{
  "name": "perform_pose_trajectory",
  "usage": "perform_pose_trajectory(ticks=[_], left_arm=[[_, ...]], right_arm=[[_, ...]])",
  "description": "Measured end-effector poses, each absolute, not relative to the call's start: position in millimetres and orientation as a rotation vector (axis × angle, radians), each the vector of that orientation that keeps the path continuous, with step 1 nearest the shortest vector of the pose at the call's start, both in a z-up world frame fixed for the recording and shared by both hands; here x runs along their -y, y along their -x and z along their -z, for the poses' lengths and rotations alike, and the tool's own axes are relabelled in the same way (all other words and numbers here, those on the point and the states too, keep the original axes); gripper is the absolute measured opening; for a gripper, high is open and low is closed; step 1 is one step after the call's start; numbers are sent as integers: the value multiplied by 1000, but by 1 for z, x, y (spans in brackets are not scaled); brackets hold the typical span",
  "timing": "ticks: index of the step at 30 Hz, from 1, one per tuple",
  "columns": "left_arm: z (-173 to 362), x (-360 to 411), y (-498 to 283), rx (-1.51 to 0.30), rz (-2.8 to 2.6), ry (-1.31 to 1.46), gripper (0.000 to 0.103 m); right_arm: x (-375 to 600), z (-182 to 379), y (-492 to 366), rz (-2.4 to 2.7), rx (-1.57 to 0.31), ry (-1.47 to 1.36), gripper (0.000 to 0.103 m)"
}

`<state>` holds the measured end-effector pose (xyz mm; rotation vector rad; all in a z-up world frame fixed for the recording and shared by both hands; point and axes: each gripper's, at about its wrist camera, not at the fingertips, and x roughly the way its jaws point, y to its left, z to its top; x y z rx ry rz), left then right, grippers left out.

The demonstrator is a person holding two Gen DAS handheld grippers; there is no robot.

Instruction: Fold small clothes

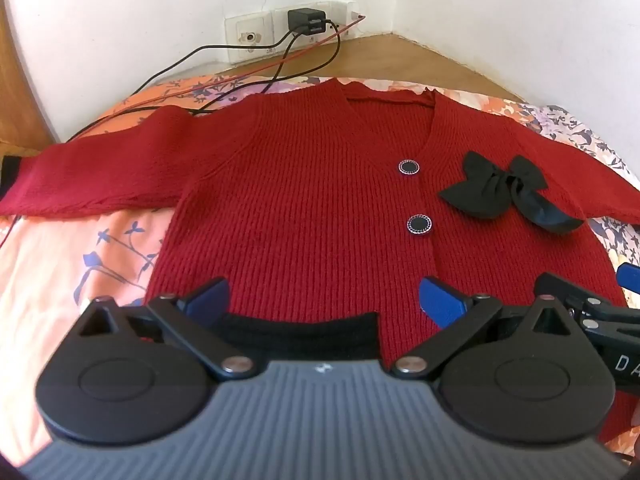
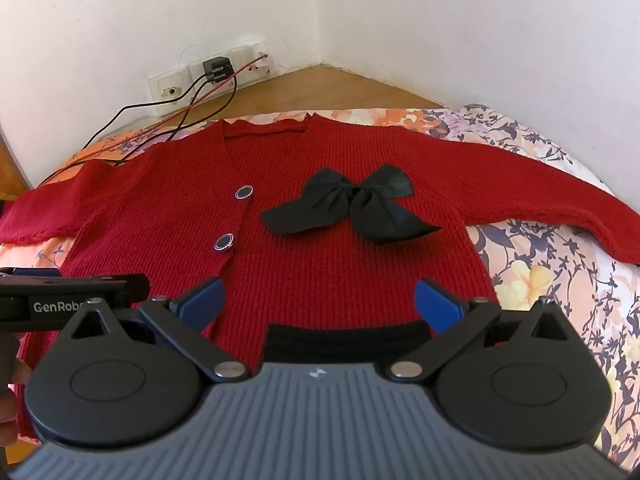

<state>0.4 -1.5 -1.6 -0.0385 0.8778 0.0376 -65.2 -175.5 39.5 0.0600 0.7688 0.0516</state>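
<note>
A small red knit cardigan (image 1: pixel 304 200) lies flat and face up on the floral bedsheet (image 1: pixel 52 280), both sleeves spread out. It has two black buttons (image 1: pixel 408 167), a black bow (image 1: pixel 504 192) on the chest and a black hem band (image 1: pixel 304 330). My left gripper (image 1: pixel 324 300) is open above the hem, left of the button line. My right gripper (image 2: pixel 320 300) is open over the hem (image 2: pixel 348 340) below the bow (image 2: pixel 352 204); the cardigan (image 2: pixel 168 220) fills this view too. Neither gripper holds cloth. The right gripper shows at the right edge of the left wrist view.
Black and red cables (image 1: pixel 192 56) run from a charger (image 1: pixel 306 20) in a wall socket down onto the bed near the left sleeve. A wooden ledge (image 1: pixel 384 48) and white walls bound the bed behind. A hand (image 2: pixel 10 400) shows at the left edge.
</note>
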Motion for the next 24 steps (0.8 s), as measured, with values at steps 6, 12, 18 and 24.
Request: perform_pose_trajectory(ticks=[6,12,18,24], left_arm=[[1,2,-1,-879,-38,39,103],[2,2,0,-878,-41,39,103],[2,3,2,-877,-42,39,103],[2,3,2,-877,-42,39,103]], right_arm=[[176,-39,65,-52,-769,-58,103],[176,-39,65,-51,-768,-57,103],[175,-40,68,-54,-765,-56,103],[175,-40,67,-58,-764,-53,103]])
